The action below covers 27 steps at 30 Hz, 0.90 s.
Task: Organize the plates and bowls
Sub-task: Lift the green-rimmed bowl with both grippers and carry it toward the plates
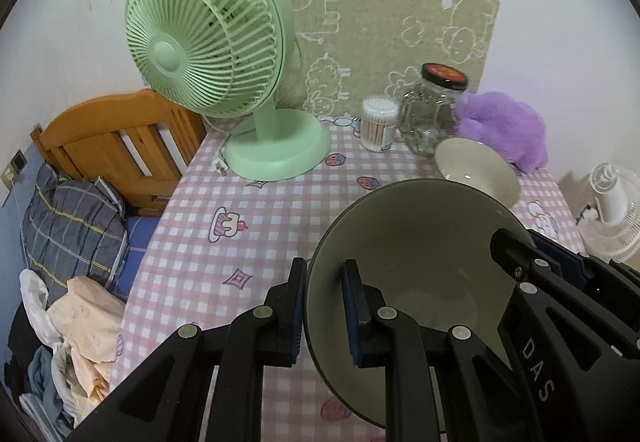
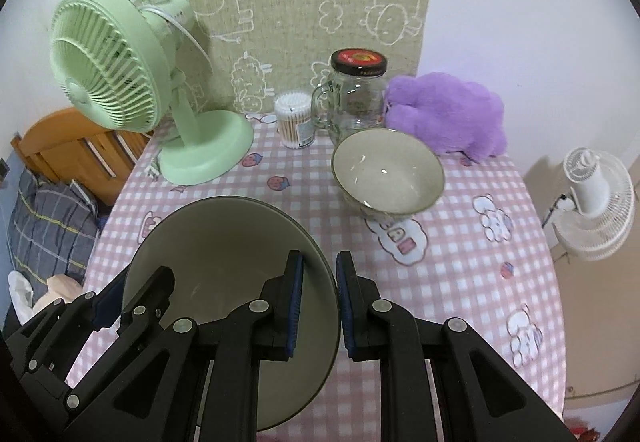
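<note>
Gripping opposite rims of the near bowl (image 2: 224, 282), the left gripper (image 1: 324, 312) and right gripper (image 2: 318, 308) are both clamped on it, with the far bowl (image 2: 388, 172) resting on the table (image 2: 480, 282) ahead to the right, nearer the right gripper.

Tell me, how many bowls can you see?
2. The big bowl is nearest, with the left tool and the right tool both pinching its rim. The smaller bowl sits on the table in front of the glass jar.
</note>
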Motion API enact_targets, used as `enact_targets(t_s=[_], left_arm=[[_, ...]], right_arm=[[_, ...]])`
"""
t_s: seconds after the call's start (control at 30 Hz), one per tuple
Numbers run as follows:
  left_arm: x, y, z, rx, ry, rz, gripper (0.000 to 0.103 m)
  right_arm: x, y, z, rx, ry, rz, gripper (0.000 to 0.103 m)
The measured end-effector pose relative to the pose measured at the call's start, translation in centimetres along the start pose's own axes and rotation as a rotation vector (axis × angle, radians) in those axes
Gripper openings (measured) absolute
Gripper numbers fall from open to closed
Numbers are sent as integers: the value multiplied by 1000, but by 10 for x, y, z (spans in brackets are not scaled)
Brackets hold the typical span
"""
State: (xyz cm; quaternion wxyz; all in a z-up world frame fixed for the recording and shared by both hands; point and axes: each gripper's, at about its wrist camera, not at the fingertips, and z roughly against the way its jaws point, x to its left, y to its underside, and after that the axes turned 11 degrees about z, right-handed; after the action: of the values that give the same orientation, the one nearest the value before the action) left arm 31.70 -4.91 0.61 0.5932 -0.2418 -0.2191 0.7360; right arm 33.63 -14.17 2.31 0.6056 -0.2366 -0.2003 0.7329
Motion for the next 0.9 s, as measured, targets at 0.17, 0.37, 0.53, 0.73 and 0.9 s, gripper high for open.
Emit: enact_targets(t_s=[0.17, 0.37, 0.53, 0.73, 0.9], left_arm=[[5, 12, 30, -20, 32, -28, 15], [9, 35, 57, -22, 80, -66, 15], [6, 55, 72, -14, 105, -98, 15], [1, 78, 90, -9, 106, -104, 15], [-4, 95, 104, -15, 86, -90, 15]], right_arm=[[6, 15, 34, -22, 30, -22, 20], [12, 44, 69, -29, 77, -55, 20], [10, 69, 90, -27, 105, -79, 20], [6, 98, 111, -26, 109, -86, 20], [-2, 113, 121, -33, 84, -78, 20]])
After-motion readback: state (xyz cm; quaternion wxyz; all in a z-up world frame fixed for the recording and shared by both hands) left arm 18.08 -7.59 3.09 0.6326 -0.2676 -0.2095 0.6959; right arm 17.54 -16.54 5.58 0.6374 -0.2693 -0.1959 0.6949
